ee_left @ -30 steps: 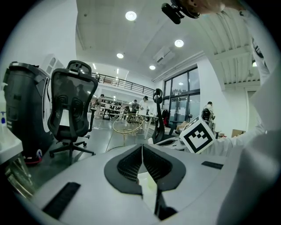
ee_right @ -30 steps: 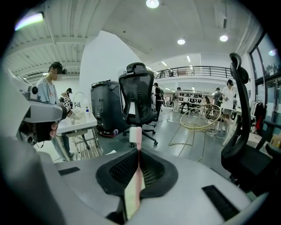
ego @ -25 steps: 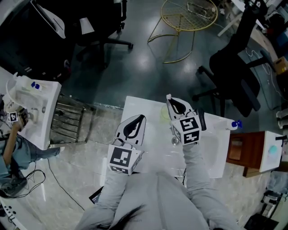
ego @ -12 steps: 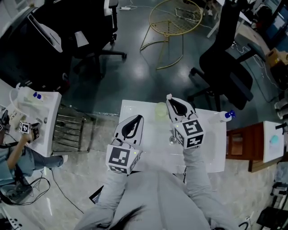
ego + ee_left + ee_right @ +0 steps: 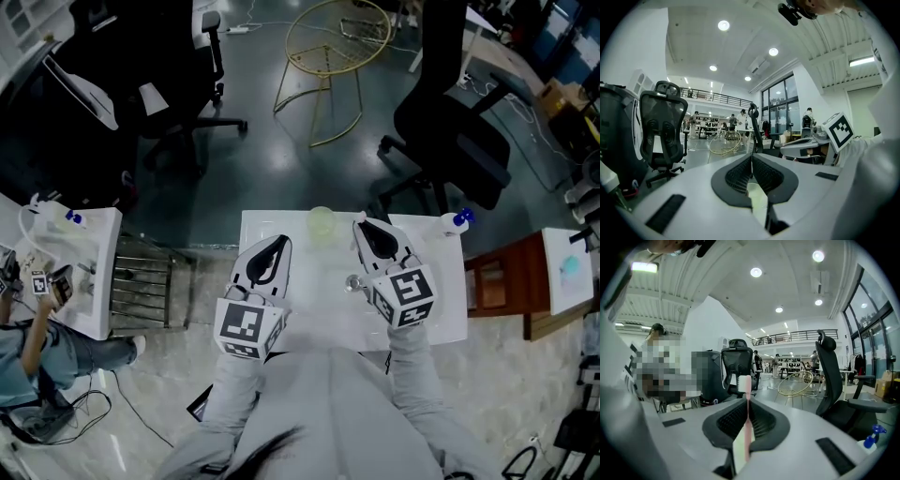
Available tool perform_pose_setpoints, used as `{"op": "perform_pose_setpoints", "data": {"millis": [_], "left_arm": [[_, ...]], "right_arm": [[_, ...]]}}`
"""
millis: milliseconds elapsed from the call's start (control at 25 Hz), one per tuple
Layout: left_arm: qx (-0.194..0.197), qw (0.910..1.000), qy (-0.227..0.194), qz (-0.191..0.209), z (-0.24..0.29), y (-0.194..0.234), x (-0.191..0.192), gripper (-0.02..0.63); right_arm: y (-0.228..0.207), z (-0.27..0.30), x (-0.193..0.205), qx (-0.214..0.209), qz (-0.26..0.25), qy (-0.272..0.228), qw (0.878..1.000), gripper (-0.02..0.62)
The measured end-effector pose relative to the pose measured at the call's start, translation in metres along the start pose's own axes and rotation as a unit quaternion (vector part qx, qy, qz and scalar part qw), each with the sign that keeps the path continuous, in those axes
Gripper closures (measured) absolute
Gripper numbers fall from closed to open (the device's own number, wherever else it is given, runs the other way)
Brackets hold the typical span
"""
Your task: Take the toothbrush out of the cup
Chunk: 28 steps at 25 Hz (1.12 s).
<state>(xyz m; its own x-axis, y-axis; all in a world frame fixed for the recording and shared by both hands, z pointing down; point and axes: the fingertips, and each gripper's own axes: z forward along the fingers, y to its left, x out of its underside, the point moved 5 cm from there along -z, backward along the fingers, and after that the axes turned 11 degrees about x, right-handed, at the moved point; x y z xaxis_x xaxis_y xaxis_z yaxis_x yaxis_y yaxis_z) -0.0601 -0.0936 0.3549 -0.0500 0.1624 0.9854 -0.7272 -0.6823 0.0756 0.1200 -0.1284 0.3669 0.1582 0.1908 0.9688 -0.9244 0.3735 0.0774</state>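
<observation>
Right tool (image 5: 362,227) moved off cup (image 5: 322,222) | clamps toothbrush (image 5: 747,427) | left tool (image 5: 281,241) closed

Open-plan office/lab hall: black office chairs (image 5: 448,131), white work tables (image 5: 448,272), mezzanine railing (image 5: 797,336), recessed ceiling lights (image 5: 723,25), tall windows (image 5: 780,108).

Where the cup (image 5: 322,222) and the toothbrush (image 5: 747,423) stand

The cup is on the surface (image 5: 441,319) at its far edge, ahead of and between the left gripper (image 5: 280,242) and the right gripper (image 5: 360,225). The toothbrush is upright between the right gripper's fingers, outside the cup. A bottle (image 5: 457,220) stands at the far right corner, a chair (image 5: 450,141) on the floor behind it
</observation>
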Motion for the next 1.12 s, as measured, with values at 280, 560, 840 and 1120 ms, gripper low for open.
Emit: {"op": "perform_pose_setpoints", "data": {"millis": [280, 560, 840, 1120], "left_arm": [[0.010, 0.9999, 0.000, -0.004, 0.003, -0.008, -0.001, 0.575], [0.012, 0.9998, 0.006, -0.011, 0.005, -0.008, 0.006, 0.575], [0.009, 0.9996, 0.019, -0.021, 0.005, -0.007, 0.016, 0.575], [0.008, 0.9993, 0.023, -0.027, 0.007, -0.003, 0.020, 0.575]], "right_arm": [[-0.014, -0.036, 0.013, 0.018, 0.011, -0.003, 1.000, 0.566], [-0.023, -0.055, 0.026, 0.025, 0.014, -0.003, 1.000, 0.566], [-0.028, -0.055, 0.026, 0.027, 0.015, -0.007, 0.999, 0.566], [-0.024, -0.052, 0.028, 0.027, 0.015, -0.011, 0.999, 0.566]]}}
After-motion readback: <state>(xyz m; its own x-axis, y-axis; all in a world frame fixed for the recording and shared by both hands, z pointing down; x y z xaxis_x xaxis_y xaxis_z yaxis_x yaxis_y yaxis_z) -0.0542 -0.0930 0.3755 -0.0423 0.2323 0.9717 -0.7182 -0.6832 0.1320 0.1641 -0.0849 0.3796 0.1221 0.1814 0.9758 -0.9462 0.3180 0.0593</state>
